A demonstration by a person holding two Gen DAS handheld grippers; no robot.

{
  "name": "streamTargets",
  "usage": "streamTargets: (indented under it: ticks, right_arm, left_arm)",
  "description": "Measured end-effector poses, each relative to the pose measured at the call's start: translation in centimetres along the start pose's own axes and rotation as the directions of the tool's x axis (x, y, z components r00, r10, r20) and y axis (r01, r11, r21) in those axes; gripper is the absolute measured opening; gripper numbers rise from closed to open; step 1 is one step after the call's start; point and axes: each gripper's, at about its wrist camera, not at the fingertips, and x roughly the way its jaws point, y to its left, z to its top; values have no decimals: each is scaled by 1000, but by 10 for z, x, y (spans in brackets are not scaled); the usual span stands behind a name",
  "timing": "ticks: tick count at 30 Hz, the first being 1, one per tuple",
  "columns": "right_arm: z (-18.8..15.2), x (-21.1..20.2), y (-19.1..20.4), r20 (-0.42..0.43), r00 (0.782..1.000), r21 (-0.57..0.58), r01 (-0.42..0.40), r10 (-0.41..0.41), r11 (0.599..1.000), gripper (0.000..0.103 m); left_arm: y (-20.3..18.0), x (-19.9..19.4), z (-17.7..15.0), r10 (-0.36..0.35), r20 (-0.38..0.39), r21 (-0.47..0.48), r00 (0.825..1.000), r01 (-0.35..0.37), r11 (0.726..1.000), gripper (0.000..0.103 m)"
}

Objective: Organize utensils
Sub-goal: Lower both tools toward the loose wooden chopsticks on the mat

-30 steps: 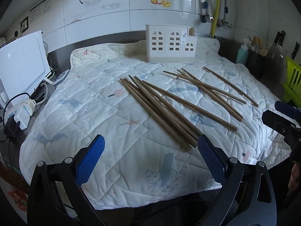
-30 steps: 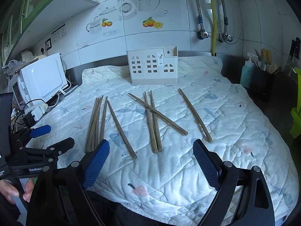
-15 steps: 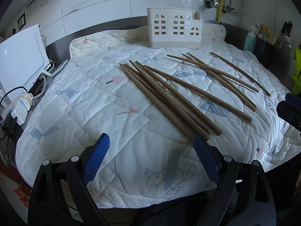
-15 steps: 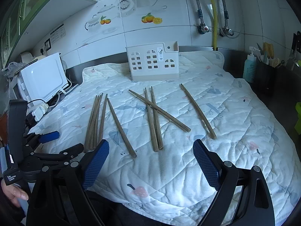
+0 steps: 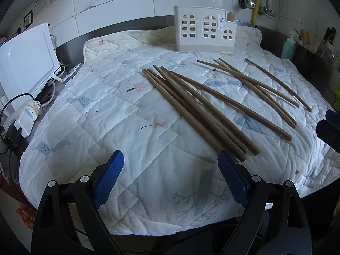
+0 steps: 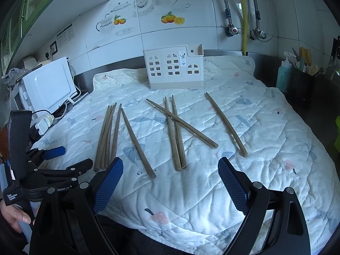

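In the left wrist view, your left gripper hangs low over the near edge of the quilt, its blue pads spread wide with nothing between them. The right pad sits just beside the near ends of the bundle, a tight group of brown chopsticks running away toward the holder; you cannot tell whether pad and sticks touch. More chopsticks lie to the right: a crossed group and one lone stick beyond it. The holder stands upright at the far edge of the quilt, well apart from all the sticks. A white appliance and a plug sit off the quilt to the left. The tip of your right gripper shows at the right edge.

In the right wrist view, your right gripper is also wide open and empty, above the quilt's near edge. Ahead lie the bundle, a single slanted stick beside it, the crossed group, and a pair furthest right. The holder stands behind them. Your left gripper shows at the left, with your hand on its handle. A bottle stands on the surface at the right.
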Motion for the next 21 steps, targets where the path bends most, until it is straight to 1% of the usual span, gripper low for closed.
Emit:
streamTargets:
  ticks: [4,11,13,16,19,21]
  right_arm:
    - [0,4,0,-9,1000,1,-1,1,1000,88]
    - [-1,8,-5,-21,1000,15,-2,2,1000,88]
    - [-1,10,-5,-24,1000,14,-3,4,1000,88]
    - [-1,11,-4,-28,1000,10,-4,4,1000,88]
    - [-2,11,-5,-26,1000,12,0,0,1000,88]
    - [-1,11,-6,-26,1000,15,3,-2,1000,88]
  left_arm:
    - [-6,0,1,-26,0,4,1000,26,1000,88]
    - [-12,3,0,-24,-7,17,1000,24,1000,88]
    - [-13,3,2,-54,-19,8,998,54,999,88]
    - [-18,4,1,-43,-19,25,999,43,999,88]
    - [-16,4,1,-48,-25,8,999,48,999,88]
    - [-14,4,1,-33,-26,-5,999,33,999,88]
